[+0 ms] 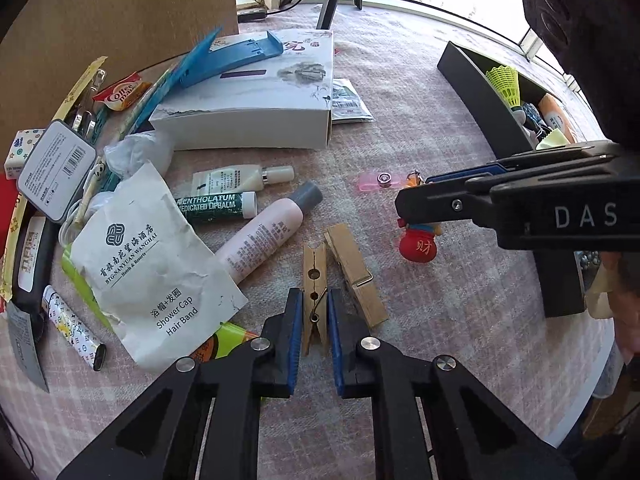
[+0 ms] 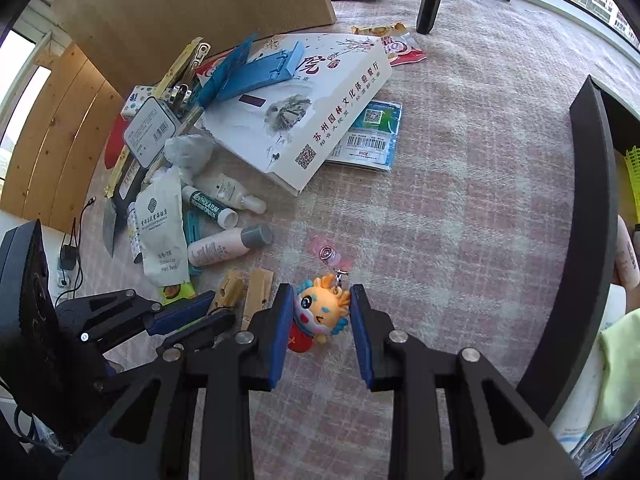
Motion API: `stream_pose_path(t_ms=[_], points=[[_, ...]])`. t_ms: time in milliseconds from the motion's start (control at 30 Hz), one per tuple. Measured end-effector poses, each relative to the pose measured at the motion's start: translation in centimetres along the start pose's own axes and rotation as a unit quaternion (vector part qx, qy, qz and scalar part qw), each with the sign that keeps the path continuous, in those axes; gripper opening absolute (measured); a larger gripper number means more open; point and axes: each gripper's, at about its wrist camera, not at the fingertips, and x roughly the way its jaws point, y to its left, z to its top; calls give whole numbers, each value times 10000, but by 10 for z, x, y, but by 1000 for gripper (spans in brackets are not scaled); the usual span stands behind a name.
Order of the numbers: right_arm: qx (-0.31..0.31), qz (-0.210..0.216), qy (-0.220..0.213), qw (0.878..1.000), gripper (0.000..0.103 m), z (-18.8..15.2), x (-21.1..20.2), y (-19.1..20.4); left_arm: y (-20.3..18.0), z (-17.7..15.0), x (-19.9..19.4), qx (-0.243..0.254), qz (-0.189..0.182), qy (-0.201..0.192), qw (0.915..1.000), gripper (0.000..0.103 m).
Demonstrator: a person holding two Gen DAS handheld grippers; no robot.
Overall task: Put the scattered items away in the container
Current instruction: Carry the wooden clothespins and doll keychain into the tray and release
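Two clothespins (image 1: 316,280) lay side by side mid-table; left gripper (image 1: 314,316) pinched the nearer one; bin (image 1: 500,92) stood along the right edge. Right view: right gripper (image 2: 322,320), spread, straddled the doll keychain (image 2: 320,312) beside the bin (image 2: 580,240).

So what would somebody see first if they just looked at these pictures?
Probably the orange cartoon dragon keychain with its red pouch, sitting between the right gripper fingers. Next, the pale wooden clothespin between the left gripper pads. Behind both lies the big white picture-printed box amid clutter.
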Motion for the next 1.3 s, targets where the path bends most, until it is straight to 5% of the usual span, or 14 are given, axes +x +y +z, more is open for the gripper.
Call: stream_pose_path(t_ms=[433,733,1067,1133,1200,1300], points=[[275,246,-635,9973,28,-30,-75,-41,-14,9,-60,-118,-370,-619,9973,12],[1104,-243,-1399,9837,28,-92,-161,-130,-111,39,-68,772,-942,-705,9900,12],[2466,-1162,-1960,9420,28,-169,-222,-238,-235,56,-66,1801,-1487,-696,9699,12],[2644,-1313,-1987,9345,31,-178,-228,-249,-250,59,-68,1819,-1474,-805,9689,20],[2860,-1461,-1989,9259,40,-184,-232,-257,-259,61,-67,1808,-1382,-803,9704,70],[2937,-1520,-2233,9169,51,-189,-240,-258,-264,60,-74,1851,-1367,-972,9683,67]])
